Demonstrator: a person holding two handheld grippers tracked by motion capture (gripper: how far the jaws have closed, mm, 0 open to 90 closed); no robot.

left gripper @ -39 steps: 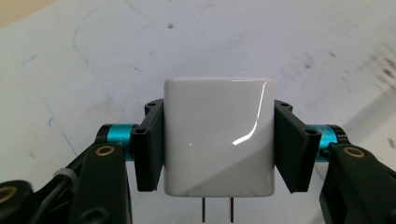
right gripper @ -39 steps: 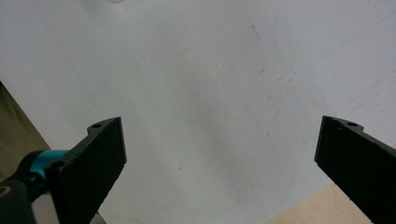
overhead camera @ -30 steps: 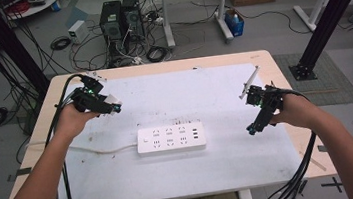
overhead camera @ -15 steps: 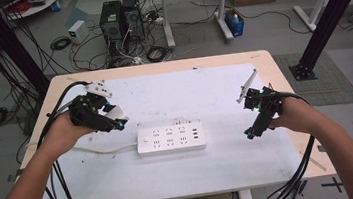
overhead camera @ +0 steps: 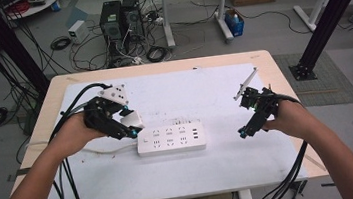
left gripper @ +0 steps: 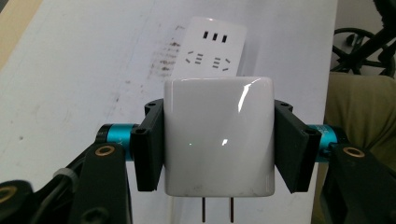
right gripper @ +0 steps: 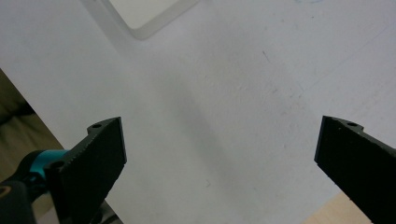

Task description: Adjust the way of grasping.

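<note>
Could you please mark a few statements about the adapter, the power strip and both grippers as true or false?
1. The left gripper is shut on the white adapter. True.
2. The adapter is plugged into the power strip. False: it is held above the table, its two prongs bare.
3. The right gripper holds a plug. False: its fingers are wide apart with nothing between them.
4. The power strip lies between the two grippers on the table. True.
5. The strip is black. False: it is white.

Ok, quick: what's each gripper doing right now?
Left gripper: shut on the white plug adapter, fingers clamping its sides.
Right gripper: open, nothing between its fingers.
</note>
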